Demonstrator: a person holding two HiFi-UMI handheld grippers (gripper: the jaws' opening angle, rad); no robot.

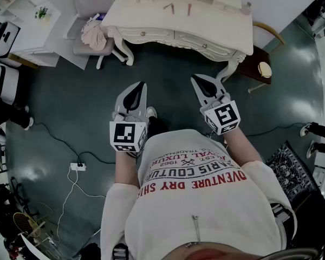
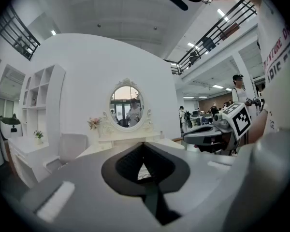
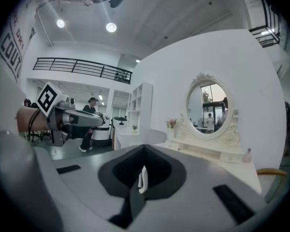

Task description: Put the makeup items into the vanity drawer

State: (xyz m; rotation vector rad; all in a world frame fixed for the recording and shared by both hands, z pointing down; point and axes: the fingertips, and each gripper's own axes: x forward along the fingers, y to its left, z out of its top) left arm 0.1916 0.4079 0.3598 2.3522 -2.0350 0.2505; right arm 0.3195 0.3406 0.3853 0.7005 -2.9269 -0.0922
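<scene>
A dark green floor (image 1: 70, 107) is spread before a white vanity (image 1: 146, 16). Makeup items (image 1: 169, 7) are laid on its top, above the closed drawer (image 1: 205, 43). Short of it, the left gripper (image 1: 134, 93) and right gripper (image 1: 205, 85) are held with jaws pressed together, nothing gripped.

A glossy dark grey-green floor (image 1: 70, 107) reflects pale patches of light. A white carved vanity table (image 1: 151, 20) stands against a plain white wall (image 2: 82, 71), topped by an oval mirror (image 2: 126, 105) in an ornate frame. A white chair (image 2: 72, 146) sits beside its left end, with white open shelving (image 2: 37, 95) further left. A black-railed mezzanine (image 3: 82, 67) runs below round ceiling lights (image 3: 111, 27). A patterned rug (image 1: 292, 167) lies near the floor's right edge.
</scene>
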